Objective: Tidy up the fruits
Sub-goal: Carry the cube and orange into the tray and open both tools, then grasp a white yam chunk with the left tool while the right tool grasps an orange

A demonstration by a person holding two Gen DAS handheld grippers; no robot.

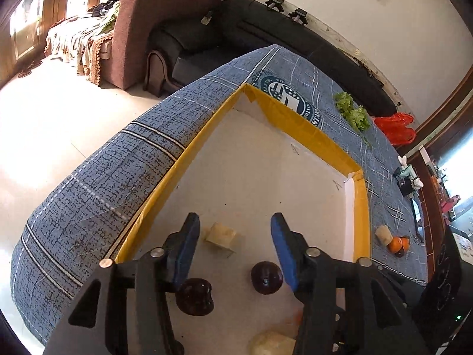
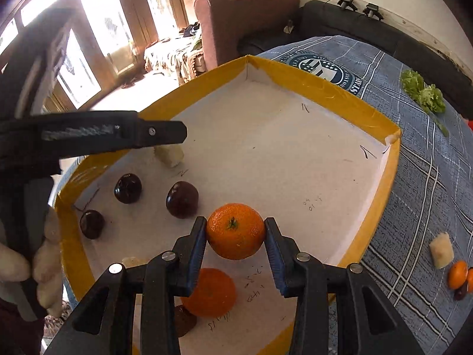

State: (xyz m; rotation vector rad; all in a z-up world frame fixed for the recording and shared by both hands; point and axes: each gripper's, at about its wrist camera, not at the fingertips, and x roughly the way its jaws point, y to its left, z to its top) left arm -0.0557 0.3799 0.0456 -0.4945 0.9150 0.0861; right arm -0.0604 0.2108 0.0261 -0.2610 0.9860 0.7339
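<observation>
Currently: right gripper (image 2: 235, 236) clamps orange (image 2: 235, 230) above tray (image 2: 381, 195) near its front edge; left gripper (image 1: 235, 236) open, empty; risk: orange dropped onto second orange (image 2: 211, 293) rolls off.

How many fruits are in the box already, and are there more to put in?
Already in the yellow-edged box: three dark round fruits, one orange and a pale chunk. In hand: the right gripper clamps another orange above the box floor. The left gripper is open, holding nothing. Left: a small pile of fruit on the blue cloth outside.
</observation>
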